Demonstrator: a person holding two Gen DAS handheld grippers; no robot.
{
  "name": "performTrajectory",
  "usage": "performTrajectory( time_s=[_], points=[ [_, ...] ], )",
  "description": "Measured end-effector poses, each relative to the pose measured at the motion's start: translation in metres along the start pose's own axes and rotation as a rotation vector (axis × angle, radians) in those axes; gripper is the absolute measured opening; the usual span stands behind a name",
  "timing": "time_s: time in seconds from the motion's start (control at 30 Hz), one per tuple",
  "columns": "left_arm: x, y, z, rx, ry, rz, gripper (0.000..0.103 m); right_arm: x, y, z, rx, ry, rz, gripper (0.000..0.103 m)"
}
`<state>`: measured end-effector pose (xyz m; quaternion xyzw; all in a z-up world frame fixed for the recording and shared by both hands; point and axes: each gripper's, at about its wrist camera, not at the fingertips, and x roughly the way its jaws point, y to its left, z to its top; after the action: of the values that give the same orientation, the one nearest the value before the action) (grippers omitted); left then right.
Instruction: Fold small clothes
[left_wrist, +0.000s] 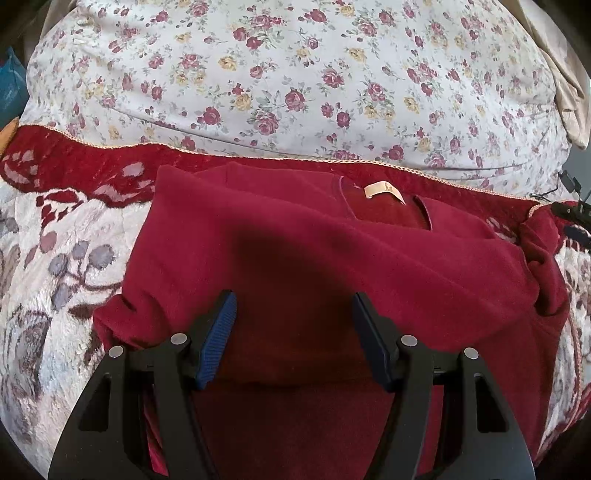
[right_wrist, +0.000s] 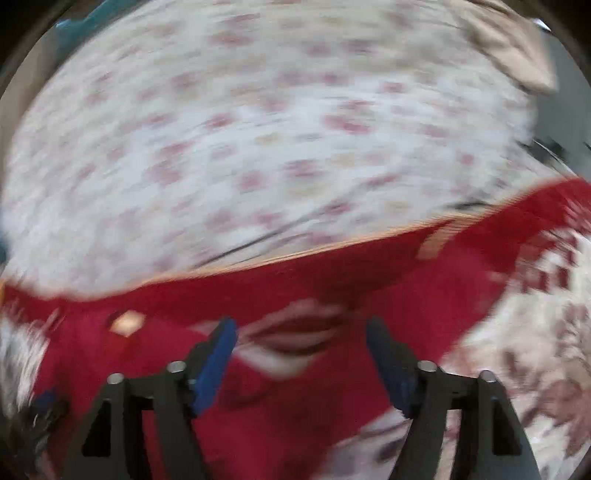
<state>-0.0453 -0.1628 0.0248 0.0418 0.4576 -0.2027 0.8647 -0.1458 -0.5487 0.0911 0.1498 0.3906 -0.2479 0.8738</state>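
A dark red fleece top lies on the bed with its neck hole and tan label facing away from me. One side is folded across its front. My left gripper hovers over the near part of the top, its blue pads wide apart with only the flat cloth beneath them. The right wrist view is blurred. It shows the same red top and its label at the left. My right gripper stands open above the garment's edge with nothing gripped.
The top rests on a plush cream blanket with grey flowers and a red border. A white rose-print quilt bulges behind it. Beige cloth hangs at the far right, with a black cable below it.
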Motion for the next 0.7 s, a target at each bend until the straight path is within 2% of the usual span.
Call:
performTrajectory(
  time_s=[0.07, 0.17, 0.23, 0.37, 0.43, 0.47, 0.5, 0.53, 0.63, 0.7],
  points=[
    [0.001, -0.001, 0.0, 0.004, -0.001, 0.006, 0.065, 0.016, -0.034, 0.004, 0.127, 0.044, 0.026, 0.073],
    [0.001, -0.003, -0.001, 0.017, -0.004, 0.018, 0.065, 0.039, -0.047, 0.002, 0.21, 0.106, 0.08, 0.073],
    [0.002, -0.004, -0.001, 0.024, -0.005, 0.025, 0.065, 0.054, -0.04, 0.002, 0.201, 0.135, 0.076, 0.073],
    [0.002, -0.003, -0.001, 0.025, -0.004, 0.022, 0.066, 0.086, -0.028, -0.007, 0.11, 0.18, 0.016, 0.071],
    [0.002, -0.002, -0.001, 0.026, -0.003, 0.016, 0.066, 0.097, -0.034, -0.012, 0.103, 0.186, -0.008, 0.041],
    [0.002, -0.002, -0.001, 0.025, -0.002, 0.015, 0.066, 0.095, -0.034, -0.012, 0.085, 0.167, -0.029, 0.034],
    [0.002, -0.001, 0.0, 0.024, -0.001, 0.013, 0.066, 0.093, -0.034, -0.011, 0.087, 0.169, -0.014, 0.018],
    [0.001, 0.0, 0.0, 0.022, -0.001, 0.008, 0.066, 0.09, -0.034, -0.01, 0.096, 0.172, 0.016, 0.011],
    [-0.008, 0.01, 0.002, -0.042, -0.022, -0.034, 0.066, 0.067, -0.032, -0.003, 0.092, 0.124, 0.058, 0.008],
    [-0.02, 0.03, 0.006, -0.165, -0.056, -0.1, 0.066, 0.041, -0.031, 0.006, 0.131, 0.055, 0.157, 0.007]
  ],
)
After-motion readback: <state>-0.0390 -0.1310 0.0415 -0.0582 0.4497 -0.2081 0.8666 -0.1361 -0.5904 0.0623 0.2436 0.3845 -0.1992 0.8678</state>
